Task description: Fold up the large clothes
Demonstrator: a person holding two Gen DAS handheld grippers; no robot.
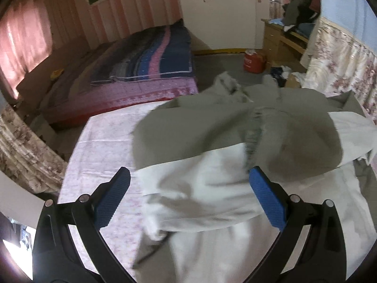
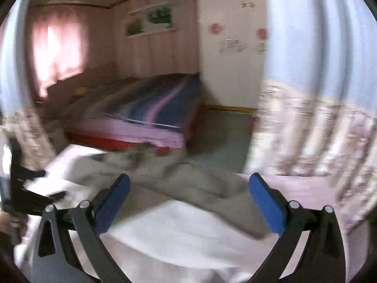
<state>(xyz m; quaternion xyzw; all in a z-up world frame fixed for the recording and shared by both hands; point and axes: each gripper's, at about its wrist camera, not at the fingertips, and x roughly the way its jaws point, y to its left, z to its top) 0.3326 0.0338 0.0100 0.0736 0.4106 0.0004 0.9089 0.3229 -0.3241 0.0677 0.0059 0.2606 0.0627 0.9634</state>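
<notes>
A large grey and white garment [image 1: 212,141] lies crumpled on a table covered with a pale pink floral cloth [image 1: 101,146]. A grey sleeve with a ribbed cuff [image 1: 253,139] is folded across the white part. My left gripper [image 1: 188,181] is open just above the white fabric, holding nothing. In the blurred right wrist view the same garment [image 2: 179,226] lies below my right gripper [image 2: 188,188], which is open and empty. The left gripper [image 2: 30,188] shows at that view's left edge.
A low bed with a blue, pink and purple quilt [image 1: 146,66] lies beyond the table. A red container [image 1: 254,62] stands on the floor near a wooden desk [image 1: 282,40] piled with clothes. Floral curtains [image 1: 341,70] hang at the right.
</notes>
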